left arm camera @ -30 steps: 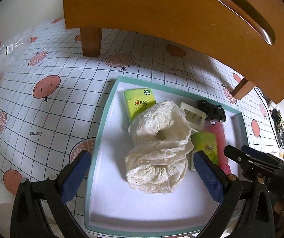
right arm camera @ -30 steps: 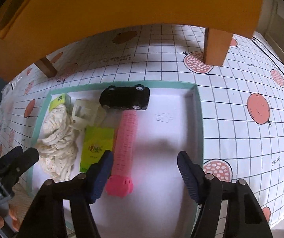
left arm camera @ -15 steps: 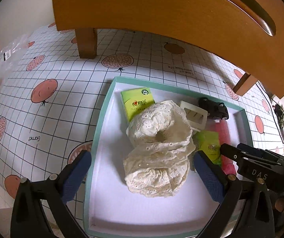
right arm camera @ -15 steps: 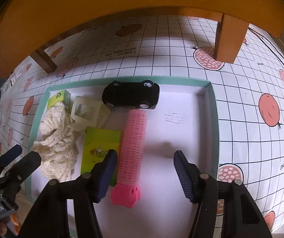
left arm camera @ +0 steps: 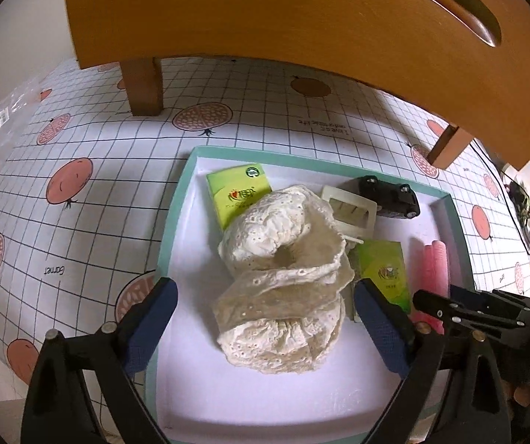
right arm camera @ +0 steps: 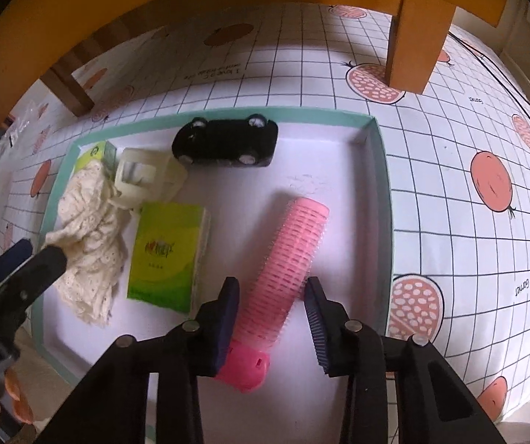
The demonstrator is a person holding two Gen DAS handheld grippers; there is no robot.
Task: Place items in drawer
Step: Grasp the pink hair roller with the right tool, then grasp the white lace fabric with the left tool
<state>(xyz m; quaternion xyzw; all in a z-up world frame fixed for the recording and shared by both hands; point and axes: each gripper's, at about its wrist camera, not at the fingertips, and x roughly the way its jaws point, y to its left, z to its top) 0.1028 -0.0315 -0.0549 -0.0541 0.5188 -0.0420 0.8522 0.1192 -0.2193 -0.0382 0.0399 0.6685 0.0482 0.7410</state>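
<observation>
Left wrist view: my left gripper (left arm camera: 265, 307) stands wide, its jaws just now closing a little, with the lace cloth (left arm camera: 283, 281) between them; neither pad touches it that I can see. The cloth lies in the tray (left arm camera: 176, 207) and covers part of one green pack (left arm camera: 237, 194) and the edge of the cream clip (left arm camera: 350, 207). The black car (left arm camera: 391, 196) sits at the far wall. My right gripper (left arm camera: 468, 310) cuts off the near end of the pink roller (left arm camera: 433, 266).

Right wrist view: my right gripper (right arm camera: 270, 318) has been closing and now pinches the roller (right arm camera: 291, 259) near its lower end, both pads against it. The roller lies tilted on the tray (right arm camera: 381, 185) floor, its cap partly hidden behind a finger (right arm camera: 224, 318). The second green pack (right arm camera: 165, 255) lies just beside it, and the left gripper (right arm camera: 24, 270) overlaps the cloth (right arm camera: 91, 229).
</observation>
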